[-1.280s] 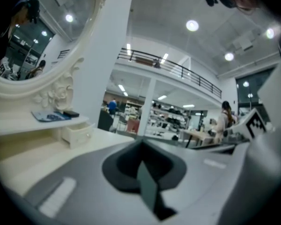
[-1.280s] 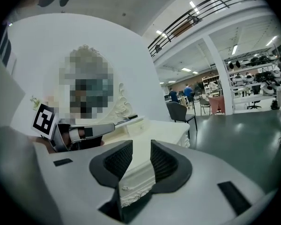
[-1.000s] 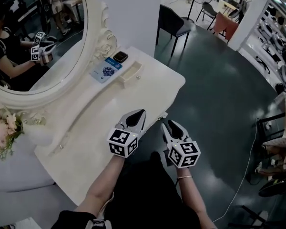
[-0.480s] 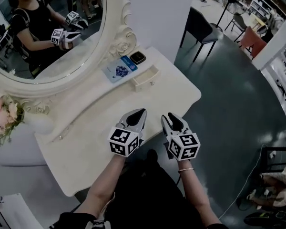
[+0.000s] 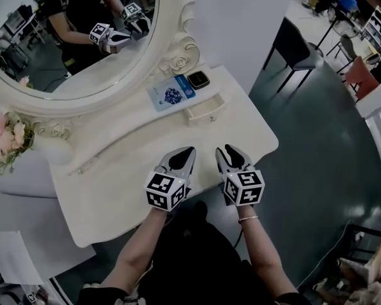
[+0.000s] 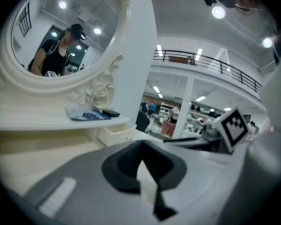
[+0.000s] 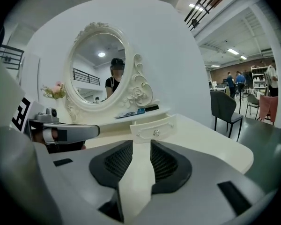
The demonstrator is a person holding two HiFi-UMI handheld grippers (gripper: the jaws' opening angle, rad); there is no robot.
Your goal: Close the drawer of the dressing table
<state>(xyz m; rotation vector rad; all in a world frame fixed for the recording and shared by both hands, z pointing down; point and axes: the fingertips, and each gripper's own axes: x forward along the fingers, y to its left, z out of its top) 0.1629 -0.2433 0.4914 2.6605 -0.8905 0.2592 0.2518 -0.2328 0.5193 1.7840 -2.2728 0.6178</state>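
**Right gripper [image 5: 227, 154] and left gripper [image 5: 187, 152] facing the small cream carved drawer [image 5: 204, 109]**

The right gripper's jaws are apart and empty. The left gripper's jaws are together on nothing. Both hang over the front edge of the cream dressing table [image 5: 114, 189]. The drawer stands pulled out at twelve o'clock, well apart from them. It likely needs a square push on its front, near the knob, to slide straight.

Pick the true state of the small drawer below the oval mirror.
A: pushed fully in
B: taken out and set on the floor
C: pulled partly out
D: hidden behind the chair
C: the drawer juts forward over the tabletop below the mirror, and the head view looks down into its open top.
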